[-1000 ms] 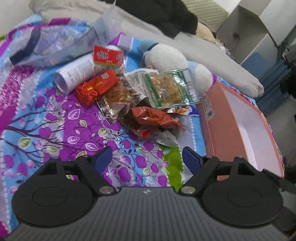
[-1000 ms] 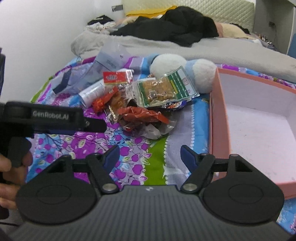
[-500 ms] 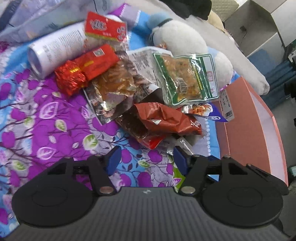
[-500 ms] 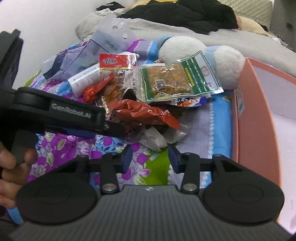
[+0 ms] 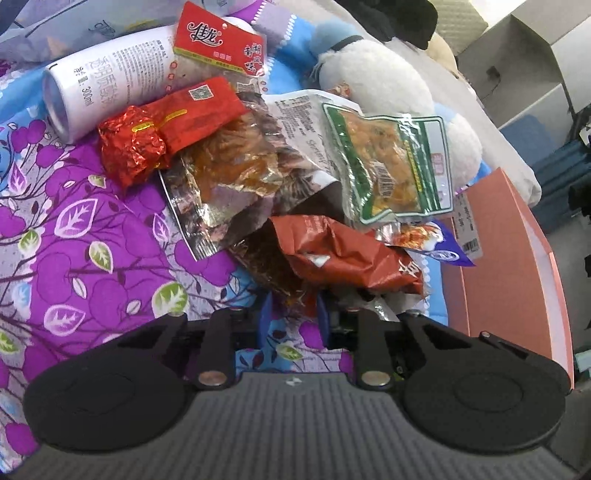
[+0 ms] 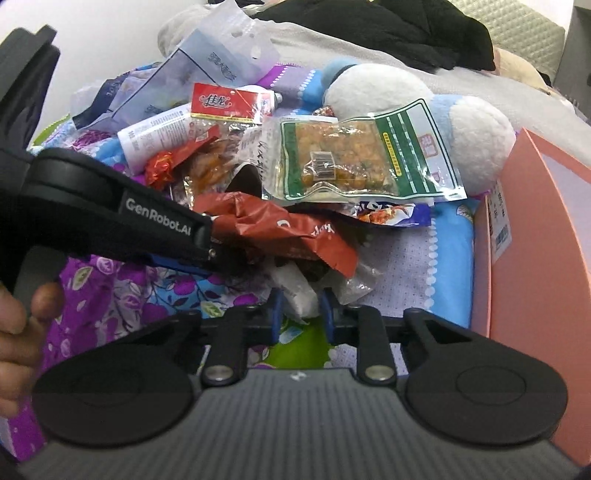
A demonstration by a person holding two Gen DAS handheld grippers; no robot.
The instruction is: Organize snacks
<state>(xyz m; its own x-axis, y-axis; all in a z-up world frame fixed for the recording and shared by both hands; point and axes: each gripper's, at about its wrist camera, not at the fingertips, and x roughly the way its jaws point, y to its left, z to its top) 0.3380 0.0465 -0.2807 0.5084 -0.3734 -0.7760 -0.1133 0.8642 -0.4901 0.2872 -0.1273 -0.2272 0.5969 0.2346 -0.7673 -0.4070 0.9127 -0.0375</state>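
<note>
A heap of snack packets lies on a purple flowered blanket (image 5: 85, 258). It holds a crumpled red-brown bag (image 5: 343, 254), a green-edged clear packet (image 5: 391, 166) and a red foil packet (image 5: 166, 133). My left gripper (image 5: 293, 314) is closing, with the lower edge of a dark see-through packet (image 5: 284, 280) filling the gap between its blue tips. From the right wrist view that gripper (image 6: 221, 260) pokes in under the red-brown bag (image 6: 280, 229). My right gripper (image 6: 301, 314) is closing too, with a crinkled whitish clear wrapper (image 6: 295, 288) between its pads.
An open pink box (image 5: 509, 280) stands right of the heap. A white and blue plush toy (image 5: 373, 74), a white tube (image 5: 110, 85) and a red-topped packet (image 5: 218, 48) lie behind. Dark clothes (image 6: 388, 26) lie on the bed. A hand (image 6: 14, 332) holds the left gripper.
Both grippers have come down and forward to the near edge of the heap. Their jaws have narrowed from wide apart to close around a packet each.
</note>
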